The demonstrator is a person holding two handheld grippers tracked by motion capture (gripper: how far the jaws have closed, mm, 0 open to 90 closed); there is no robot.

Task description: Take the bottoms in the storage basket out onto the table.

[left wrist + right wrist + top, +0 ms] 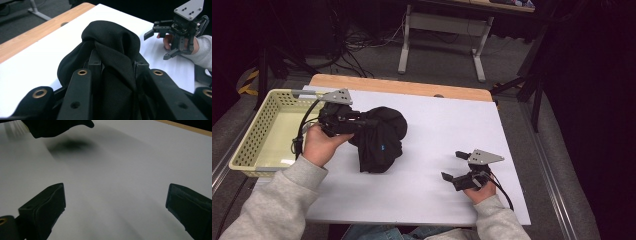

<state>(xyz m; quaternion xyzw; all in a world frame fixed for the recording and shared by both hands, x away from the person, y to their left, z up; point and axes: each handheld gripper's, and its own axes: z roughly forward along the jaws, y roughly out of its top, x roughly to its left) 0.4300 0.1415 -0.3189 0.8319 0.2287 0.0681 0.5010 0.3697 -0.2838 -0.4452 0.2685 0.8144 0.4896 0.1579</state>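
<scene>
A black piece of clothing (381, 137) with a small blue tag hangs bunched over the white table top (437, 125), left of the middle. My left gripper (362, 121) is shut on a fold of it. In the left gripper view the black cloth (112, 42) is pinched between the two jaws and bulges above them. My right gripper (453, 166) rests low at the front right of the table, open, with nothing between its fingers. In the right gripper view its fingertips (47, 205) stand wide apart over bare white surface, and the edge of the cloth (57, 126) hangs at the top left.
A pale yellow plastic basket (249, 140) stands at the table's left edge, beside my left hand. A wooden strip (402, 86) runs along the far edge of the table. A desk frame and cables sit on the floor beyond.
</scene>
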